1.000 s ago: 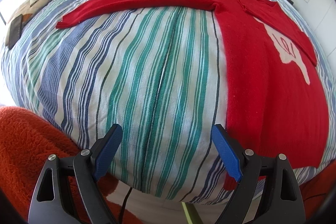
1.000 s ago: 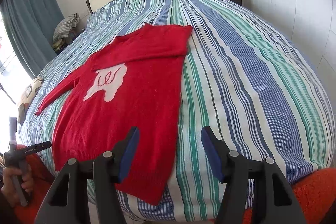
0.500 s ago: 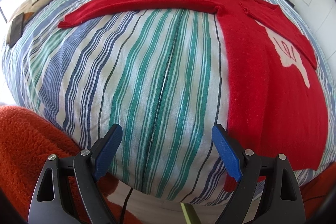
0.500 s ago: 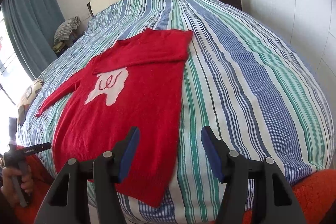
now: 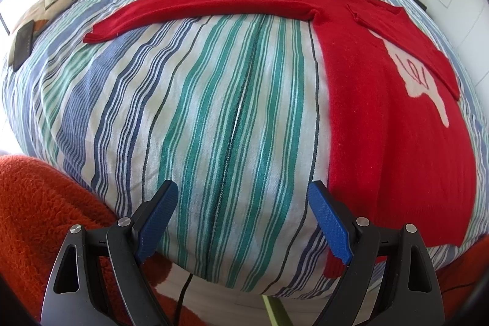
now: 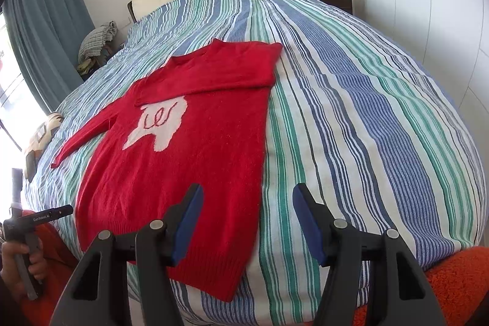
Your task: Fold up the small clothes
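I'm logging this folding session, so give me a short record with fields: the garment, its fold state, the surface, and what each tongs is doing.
garment: red sweater with a white patch on the chest
fold state: one sleeve folded across the chest; other sleeve stretched out flat
surface: striped bedspread
left tongs: open, empty, at the bed's near edge beside the sweater's hem
right tongs: open, empty, over the sweater's hem corner
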The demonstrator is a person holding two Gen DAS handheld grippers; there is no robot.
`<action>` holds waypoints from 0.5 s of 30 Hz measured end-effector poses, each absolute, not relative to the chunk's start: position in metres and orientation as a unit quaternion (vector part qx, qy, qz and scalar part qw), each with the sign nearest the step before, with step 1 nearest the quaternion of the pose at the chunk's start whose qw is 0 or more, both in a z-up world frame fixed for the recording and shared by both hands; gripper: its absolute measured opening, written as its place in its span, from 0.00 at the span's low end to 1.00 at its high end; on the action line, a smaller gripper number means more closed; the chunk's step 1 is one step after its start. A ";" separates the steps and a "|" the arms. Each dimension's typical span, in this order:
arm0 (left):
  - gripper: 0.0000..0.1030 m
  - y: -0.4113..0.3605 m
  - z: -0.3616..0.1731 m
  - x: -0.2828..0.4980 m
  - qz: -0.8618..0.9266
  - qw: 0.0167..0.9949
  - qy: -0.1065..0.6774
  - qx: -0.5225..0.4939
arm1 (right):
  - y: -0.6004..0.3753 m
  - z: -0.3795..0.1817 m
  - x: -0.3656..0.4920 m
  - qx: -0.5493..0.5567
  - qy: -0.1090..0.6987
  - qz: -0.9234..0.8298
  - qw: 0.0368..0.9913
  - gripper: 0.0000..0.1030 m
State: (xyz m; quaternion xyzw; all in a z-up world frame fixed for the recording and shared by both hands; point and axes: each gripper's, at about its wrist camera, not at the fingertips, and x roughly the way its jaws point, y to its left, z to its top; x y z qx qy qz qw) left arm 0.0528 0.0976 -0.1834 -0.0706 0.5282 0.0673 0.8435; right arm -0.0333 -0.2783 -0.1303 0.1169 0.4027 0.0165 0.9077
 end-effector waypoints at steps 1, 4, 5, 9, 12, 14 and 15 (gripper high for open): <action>0.86 0.097 -0.183 0.053 0.067 0.844 0.528 -0.070 | -0.278 -0.130 -0.033 0.117 0.403 0.016 0.908 0.59; 0.86 0.097 -0.184 0.054 0.066 0.842 0.530 -0.070 | -0.278 -0.131 -0.033 0.116 0.404 0.017 0.907 0.59; 0.86 0.097 -0.185 0.054 0.066 0.842 0.531 -0.071 | -0.278 -0.132 -0.033 0.116 0.404 0.017 0.907 0.59; 0.86 0.098 -0.185 0.054 0.066 0.841 0.533 -0.072 | -0.279 -0.133 -0.032 0.117 0.406 0.017 0.906 0.59; 0.86 0.098 -0.185 0.054 0.066 0.840 0.533 -0.072 | -0.279 -0.134 -0.031 0.117 0.406 0.017 0.906 0.59; 0.86 0.098 -0.185 0.054 0.066 0.841 0.533 -0.072 | -0.279 -0.134 -0.031 0.116 0.407 0.018 0.906 0.59; 0.86 0.098 -0.185 0.054 0.066 0.841 0.533 -0.072 | -0.279 -0.134 -0.031 0.116 0.407 0.018 0.906 0.59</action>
